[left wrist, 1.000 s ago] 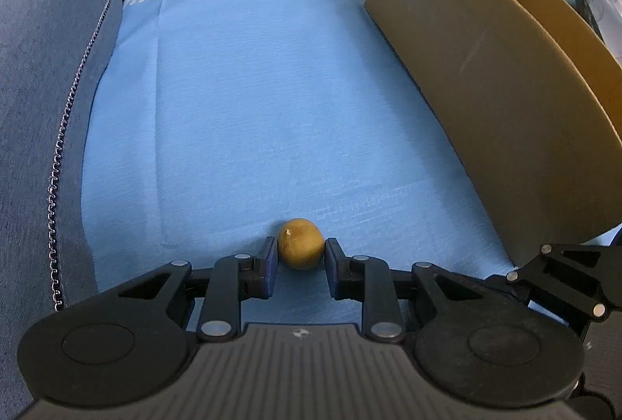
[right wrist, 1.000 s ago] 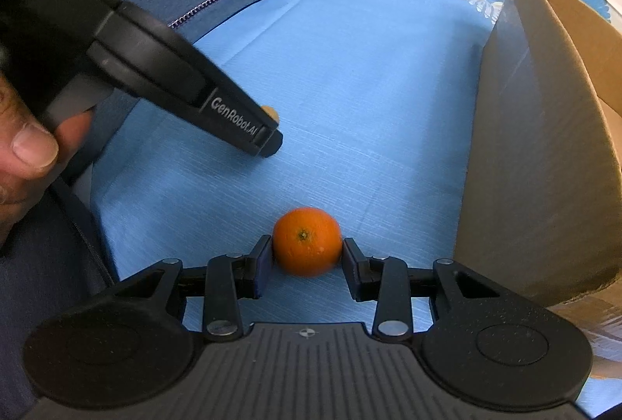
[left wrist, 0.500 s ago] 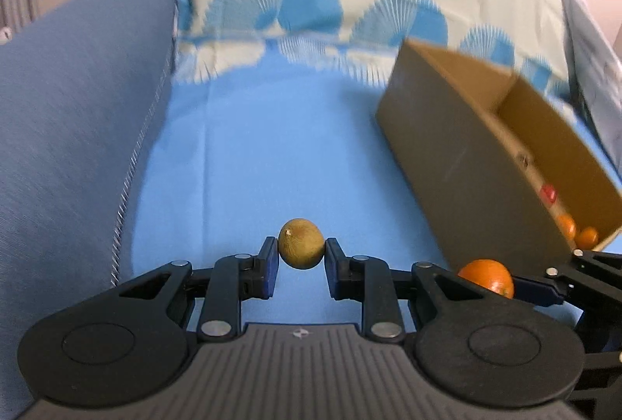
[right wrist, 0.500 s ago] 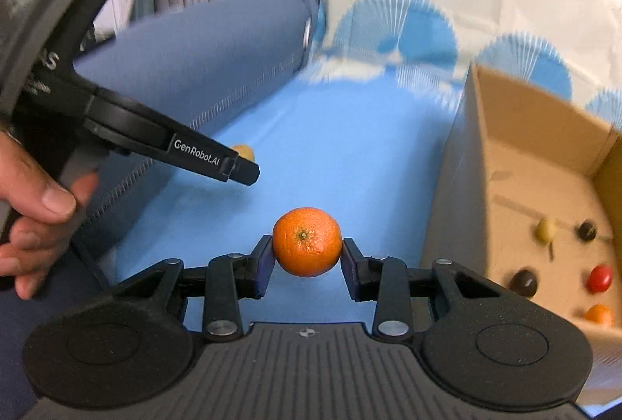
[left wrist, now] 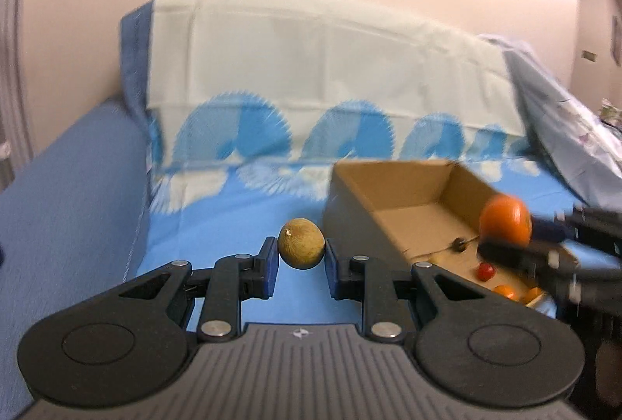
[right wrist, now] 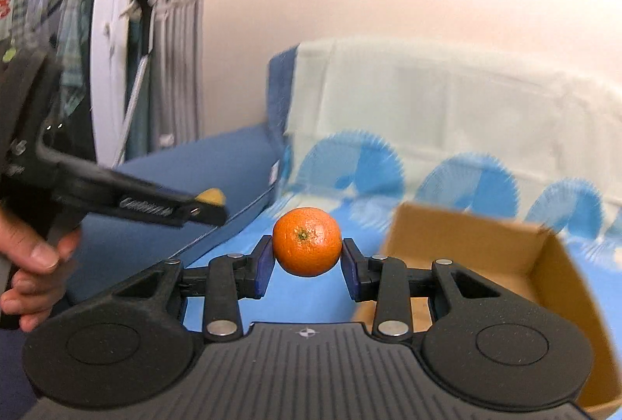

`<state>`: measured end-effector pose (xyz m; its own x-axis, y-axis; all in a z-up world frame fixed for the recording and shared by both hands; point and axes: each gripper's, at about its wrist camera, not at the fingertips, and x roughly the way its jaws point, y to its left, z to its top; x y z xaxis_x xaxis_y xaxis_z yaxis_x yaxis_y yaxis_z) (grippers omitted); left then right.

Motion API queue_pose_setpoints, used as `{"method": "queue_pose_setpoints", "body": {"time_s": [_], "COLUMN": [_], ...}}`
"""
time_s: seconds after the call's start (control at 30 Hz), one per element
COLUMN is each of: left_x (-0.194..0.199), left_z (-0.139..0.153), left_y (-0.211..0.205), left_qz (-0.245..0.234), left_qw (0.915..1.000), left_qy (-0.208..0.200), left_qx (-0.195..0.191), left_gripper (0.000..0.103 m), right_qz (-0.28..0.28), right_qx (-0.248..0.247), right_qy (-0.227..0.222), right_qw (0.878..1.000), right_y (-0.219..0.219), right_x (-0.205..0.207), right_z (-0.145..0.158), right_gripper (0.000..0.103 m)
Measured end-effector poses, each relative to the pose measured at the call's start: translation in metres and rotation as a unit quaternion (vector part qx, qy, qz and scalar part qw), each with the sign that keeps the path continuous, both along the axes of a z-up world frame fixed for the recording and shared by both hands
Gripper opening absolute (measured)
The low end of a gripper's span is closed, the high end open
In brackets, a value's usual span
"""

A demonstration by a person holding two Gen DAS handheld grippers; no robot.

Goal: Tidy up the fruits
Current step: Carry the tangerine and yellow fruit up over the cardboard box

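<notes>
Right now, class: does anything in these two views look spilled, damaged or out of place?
Nothing stands out. The left gripper holds a brownish-yellow fruit, the right gripper an orange; the cardboard box sits upright with small fruits inside.

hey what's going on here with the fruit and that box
A person is sorting fruit with a pair of tongs in each hand. The left tongs grip a small yellowish-brown fruit, and the right tongs grip an orange. Both fruits are held up in the air above the blue cloth, near an open cardboard box that already has a few small fruits lying in it. Neither fruit has been dropped in yet.
</notes>
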<state>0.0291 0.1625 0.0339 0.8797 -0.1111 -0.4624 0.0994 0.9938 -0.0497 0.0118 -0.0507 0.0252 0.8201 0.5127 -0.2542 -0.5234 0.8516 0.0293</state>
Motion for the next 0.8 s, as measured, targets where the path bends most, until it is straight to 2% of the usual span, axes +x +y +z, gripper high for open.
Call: {"method": "queue_pose_setpoints", "body": {"time_s": [0.1,0.2,0.27,0.33,0.4,0.43,0.5,0.63,0.8], "left_x": [-0.003,0.001,0.008,0.018,0.027,0.032,0.038,0.052,0.068], "left_z": [0.007,0.011,0.009,0.004,-0.001,-0.004,-0.009,-0.021,-0.035], "left_y": [-0.020,-0.036,-0.045,-0.053,-0.062,-0.069,-0.078,-0.093,-0.105], "left_qz": [-0.017,-0.036,-0.040,-0.047,-0.051,-0.052,-0.057,-0.070,-0.066], "left_qw": [0.9992,0.9974,0.9961,0.9947,0.9947,0.9952,0.9954,0.9954,0.9954], "left_qy": [-0.035,-0.059,-0.068,-0.062,-0.050,-0.045,-0.039,-0.033,-0.028], "left_qx": [0.010,-0.018,-0.039,-0.068,-0.074,-0.070,-0.066,-0.058,-0.063], "left_gripper": [0.028,0.028,0.028,0.028,0.028,0.028,0.028,0.028,0.028], "right_qz": [-0.031,-0.066,-0.094,-0.117,-0.147,-0.169,-0.193,-0.217,-0.223], "right_qx": [0.015,0.016,0.019,0.037,0.082,0.082,0.091,0.105,0.102], "right_qy": [-0.014,-0.027,-0.020,-0.006,0.031,0.053,0.044,0.059,0.061], "right_qw": [0.999,0.997,0.995,0.992,0.985,0.981,0.976,0.969,0.967], "right_y": [-0.038,-0.077,-0.103,-0.127,-0.151,-0.159,-0.171,-0.190,-0.191], "right_x": [0.014,0.034,0.049,0.058,0.066,0.072,0.072,0.076,0.078], "right_z": [0.014,0.022,0.021,0.012,-0.005,-0.009,-0.010,-0.016,-0.020], "right_gripper": [0.038,0.038,0.038,0.038,0.038,0.038,0.038,0.038,0.038]}}
